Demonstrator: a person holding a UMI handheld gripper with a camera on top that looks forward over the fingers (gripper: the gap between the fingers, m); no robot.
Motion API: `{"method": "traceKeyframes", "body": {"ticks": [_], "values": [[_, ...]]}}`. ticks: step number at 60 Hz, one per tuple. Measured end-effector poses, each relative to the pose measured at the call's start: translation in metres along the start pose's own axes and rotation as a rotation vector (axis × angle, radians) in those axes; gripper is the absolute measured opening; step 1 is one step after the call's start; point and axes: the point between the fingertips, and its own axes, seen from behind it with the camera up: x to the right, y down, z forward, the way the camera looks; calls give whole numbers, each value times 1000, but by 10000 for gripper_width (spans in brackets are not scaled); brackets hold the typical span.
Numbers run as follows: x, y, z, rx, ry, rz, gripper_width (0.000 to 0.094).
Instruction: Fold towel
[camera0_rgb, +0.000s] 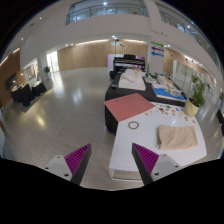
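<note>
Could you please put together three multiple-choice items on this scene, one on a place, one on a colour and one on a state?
1. Where does the beige towel lie?
A. on the white table beyond the gripper
B. on the floor
C. between the gripper's fingers

2. What colour is the flat sheet on the dark table further back?
A. green
B. salmon pink
C. blue

3. How does the gripper stand?
A. shut on the towel
B. shut on nothing
C. open, holding nothing

Answers:
1. A, since the towel rests on the white tabletop, ahead of the fingers and off to the side.
2. B, since the sheet shows salmon pink against the dark top.
3. C, since the two fingers stand wide apart with only table and floor between them.
</note>
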Motion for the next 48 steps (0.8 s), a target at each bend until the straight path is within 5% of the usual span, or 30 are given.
{"method": "traceKeyframes", "body": {"ticks": [23,48], "values": [[171,20,36,18,222,40,854],[294,43,196,43,249,64,827]]}}
